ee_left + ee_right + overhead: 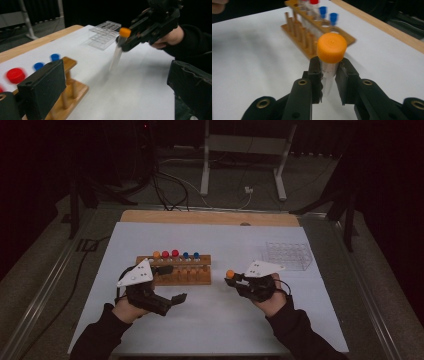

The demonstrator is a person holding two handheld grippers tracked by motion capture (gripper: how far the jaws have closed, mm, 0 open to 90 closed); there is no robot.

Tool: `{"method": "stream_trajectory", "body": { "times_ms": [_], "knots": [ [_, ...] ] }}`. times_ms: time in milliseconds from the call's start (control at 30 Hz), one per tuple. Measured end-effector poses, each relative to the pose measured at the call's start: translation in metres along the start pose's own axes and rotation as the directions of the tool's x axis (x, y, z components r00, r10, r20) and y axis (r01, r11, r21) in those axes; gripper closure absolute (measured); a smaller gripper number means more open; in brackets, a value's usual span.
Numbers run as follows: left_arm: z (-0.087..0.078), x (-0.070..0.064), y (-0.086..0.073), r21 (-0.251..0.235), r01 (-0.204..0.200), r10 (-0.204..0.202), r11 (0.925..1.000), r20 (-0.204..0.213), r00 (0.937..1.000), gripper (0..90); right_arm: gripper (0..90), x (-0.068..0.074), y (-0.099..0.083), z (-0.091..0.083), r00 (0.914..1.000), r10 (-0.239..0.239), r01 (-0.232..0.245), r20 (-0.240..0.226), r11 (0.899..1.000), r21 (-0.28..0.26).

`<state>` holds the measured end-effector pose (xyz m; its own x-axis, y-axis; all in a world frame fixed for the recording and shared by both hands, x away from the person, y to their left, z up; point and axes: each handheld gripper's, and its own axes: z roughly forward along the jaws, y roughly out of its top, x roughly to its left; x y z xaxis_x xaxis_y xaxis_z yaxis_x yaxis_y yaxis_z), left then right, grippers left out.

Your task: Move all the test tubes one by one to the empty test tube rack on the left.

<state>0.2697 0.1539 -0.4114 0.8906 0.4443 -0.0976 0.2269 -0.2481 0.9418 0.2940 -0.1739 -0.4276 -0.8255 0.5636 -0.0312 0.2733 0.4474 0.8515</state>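
The right tongs point(329, 77) are clamped on a clear tube with an orange cap point(331, 48), gripping it just below the cap, with the tube's body hanging down between the jaws. In the high view the right tongs point(235, 279) hold this tube point(230, 274) above the white desk point(220, 320), to the right of the wooden rack point(182, 270) and apart from it. In the left gripper view the tube point(117, 53) hangs tilted and clear of the desk surface. The left tongs point(176, 298) hover just in front of the rack, their jaws spread wide with nothing between them. The rack carries capped tubes in a row: one orange, two red, two blue. A clear plastic tray point(289, 255) of small compartments sits at the desk's far right, behind the right hand point(272, 297).
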Motion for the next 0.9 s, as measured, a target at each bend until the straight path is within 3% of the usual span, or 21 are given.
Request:
{"method": "stream_trajectory", "body": {
  "times_ms": [167,433,900],
  "knots": [
    [0.016,-0.008,0.005,0.02,-0.016,0.015,0.9997,0.022,0.9996,8.1,74.7,0.014,0.001,0.007,0.9983,-0.034,0.034,-0.048,0.999,0.011],
    [0.043,-0.012,0.012,0.01,-0.02,0.02,0.9997,0.064,0.9977,26.8,74.7,0.025,0.004,0.01,0.9948,-0.051,0.052,-0.088,0.999,0.01],
    [0.08,-0.02,0.018,0.067,-0.086,0.083,0.9941,0.045,0.9955,54.7,74.7,0.026,0.004,0.01,0.9939,-0.05,0.05,-0.099,0.999,0.004]
  ]
}}
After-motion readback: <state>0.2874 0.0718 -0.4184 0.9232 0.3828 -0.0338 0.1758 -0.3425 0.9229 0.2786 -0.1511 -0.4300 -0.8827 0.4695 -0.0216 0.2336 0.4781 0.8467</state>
